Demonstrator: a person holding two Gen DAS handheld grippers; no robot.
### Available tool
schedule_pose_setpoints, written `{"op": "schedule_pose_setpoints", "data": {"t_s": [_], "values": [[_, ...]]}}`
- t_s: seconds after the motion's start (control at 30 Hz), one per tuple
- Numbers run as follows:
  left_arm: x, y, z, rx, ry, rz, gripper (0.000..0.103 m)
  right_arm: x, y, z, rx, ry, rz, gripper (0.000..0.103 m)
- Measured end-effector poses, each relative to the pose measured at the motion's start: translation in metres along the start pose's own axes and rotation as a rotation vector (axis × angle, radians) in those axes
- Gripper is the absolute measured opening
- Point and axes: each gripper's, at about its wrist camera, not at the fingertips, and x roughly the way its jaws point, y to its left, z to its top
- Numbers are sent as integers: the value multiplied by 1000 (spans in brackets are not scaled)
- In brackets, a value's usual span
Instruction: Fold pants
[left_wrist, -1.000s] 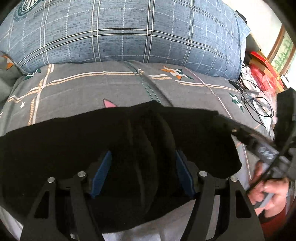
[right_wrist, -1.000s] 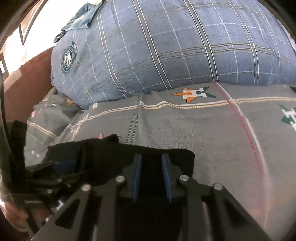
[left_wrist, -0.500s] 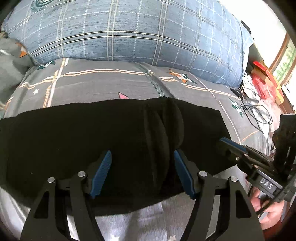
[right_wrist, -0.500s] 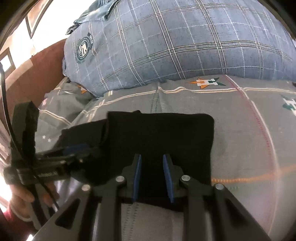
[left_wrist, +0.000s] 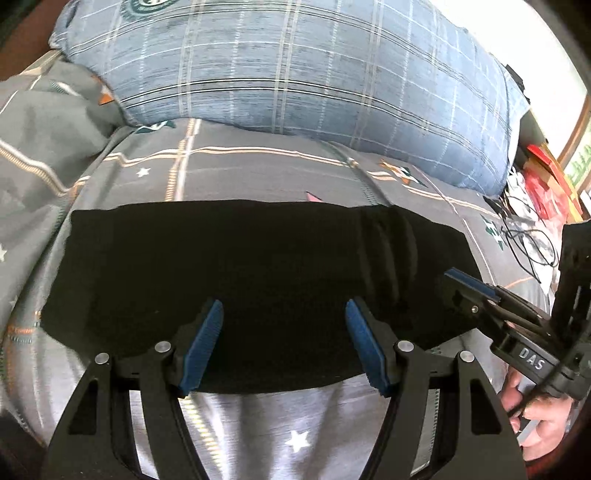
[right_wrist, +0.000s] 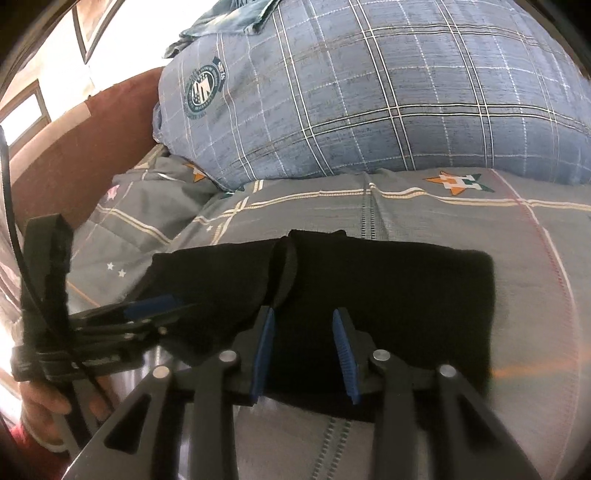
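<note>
Pants (left_wrist: 258, 288) now lie flat as a folded black band across the grey bedsheet (left_wrist: 258, 173), below the blue plaid pillow (left_wrist: 295, 74); 1 s ago cloth was bunched up between both tools. Right gripper (right_wrist: 304, 354) jaws have just been opening, narrow gap, nothing pinched, pulled back to near edge. Left gripper (left_wrist: 284, 343) wide, empty, both tilted down over pants.

Black pants (left_wrist: 236, 280) lie folded into a wide, flat band across the grey patterned bedspread (left_wrist: 258, 173), long side running parallel to the blue plaid pillow (left_wrist: 314, 74) at the bed's far edge; soft ridges bunch up towards the right end, whose corner sits square and neat
</note>
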Motion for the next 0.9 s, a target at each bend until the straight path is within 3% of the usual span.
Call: {"op": "schedule_pose_setpoints", "data": {"t_s": [0.2,0.4,0.57,0.9], "values": [[0,23,-3,-64,-2,13,72,17,9,-2,-30,40,-65,38],[-7,35,-5,-102,-12,23,72,25,26,-6,-105,43,-99,48],[-23,48,-8,-145,-42,16,82,22,35,-3,-135,45,-77,48],[-48,90,-27,-274,-71,26,82,20,49,13,-185,17,-54,50]]}}
